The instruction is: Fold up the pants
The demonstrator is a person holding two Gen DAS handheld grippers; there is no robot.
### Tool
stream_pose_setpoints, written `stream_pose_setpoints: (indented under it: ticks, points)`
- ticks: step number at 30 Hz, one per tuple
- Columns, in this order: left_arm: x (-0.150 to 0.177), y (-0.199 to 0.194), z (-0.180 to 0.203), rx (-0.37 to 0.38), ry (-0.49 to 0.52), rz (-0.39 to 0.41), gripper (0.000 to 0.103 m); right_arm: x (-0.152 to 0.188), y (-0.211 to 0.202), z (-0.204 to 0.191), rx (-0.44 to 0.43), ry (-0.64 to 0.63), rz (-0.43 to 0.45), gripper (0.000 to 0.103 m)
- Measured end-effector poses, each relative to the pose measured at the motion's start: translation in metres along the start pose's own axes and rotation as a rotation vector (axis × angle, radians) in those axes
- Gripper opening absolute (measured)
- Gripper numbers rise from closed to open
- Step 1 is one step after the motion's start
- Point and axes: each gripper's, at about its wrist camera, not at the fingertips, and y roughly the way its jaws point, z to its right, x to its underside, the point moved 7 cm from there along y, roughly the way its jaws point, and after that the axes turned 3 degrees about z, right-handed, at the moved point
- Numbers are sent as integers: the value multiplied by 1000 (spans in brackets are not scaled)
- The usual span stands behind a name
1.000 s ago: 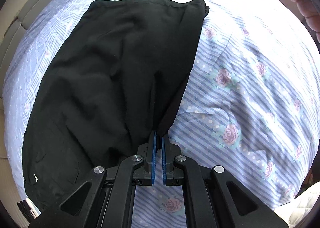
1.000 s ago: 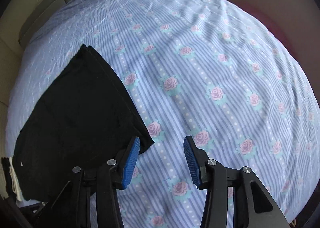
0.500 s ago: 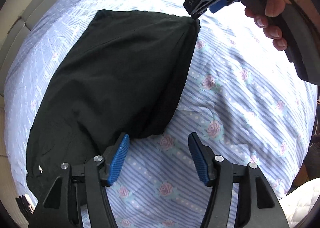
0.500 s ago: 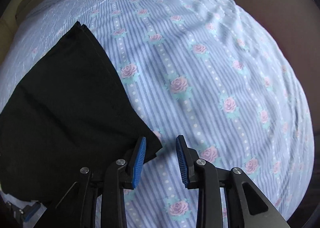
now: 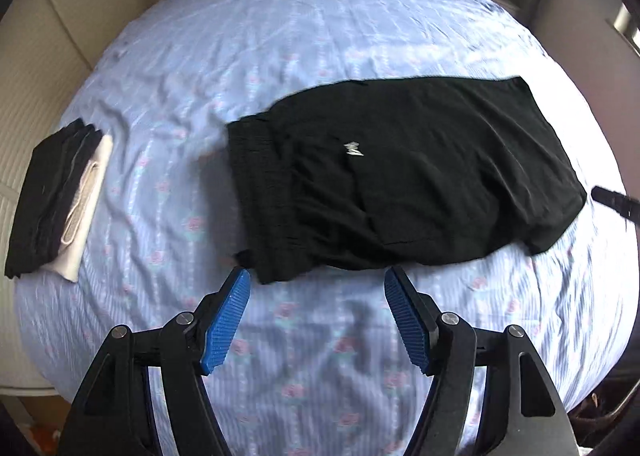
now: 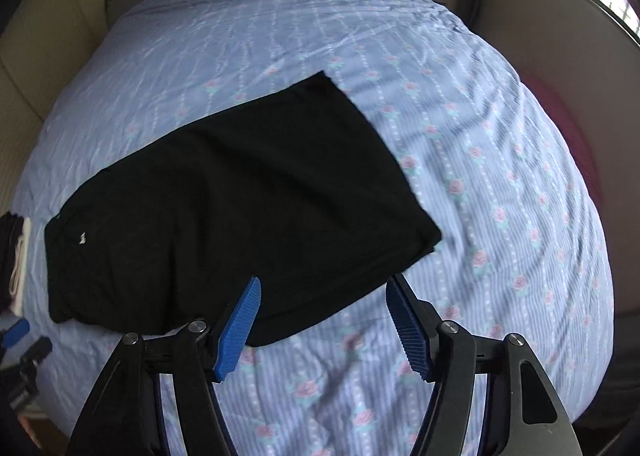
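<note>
**Pants lie folded across the bed, both grippers open and empty**

Pants (image 5: 404,180), black and folded into a broad band, lie flat on the striped, rose-patterned bedsheet (image 5: 280,36) near the middle of the bed. In the left wrist view their long axis runs side to side: the gathered waistband points toward the left edge of the bed, the folded end toward the right, and a small white logo shows on top.

The left gripper (image 5: 318,310) hangs above the sheet with its jaws spread wide, having just opened, and nothing between them; the near edge of the pants lies just beyond its blue pads (image 5: 226,322).

The right gripper (image 6: 323,322) also stands wide, freshly opened, gripping nothing. The near edge of the pants (image 6: 240,208) shows behind its left pad and partway across the gap.

A folded stack of clothes (image 5: 56,196) sits at the bed's left edge.
</note>
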Motion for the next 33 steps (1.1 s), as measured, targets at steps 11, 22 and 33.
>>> stream_pose_setpoints:
  ticks: [11,22,33]
  points:
    - [-16,68,-92,348,-188,-57,69,17,-20,-192,-181,-233,-22,66]
    - [-22,134,-98,613,-238,-173,71,46,0,-248,-142,-260,-119,66]
    - [-42,156,-80,910,-335,-219,35,58,19,-258,-126,-184,-187,66]
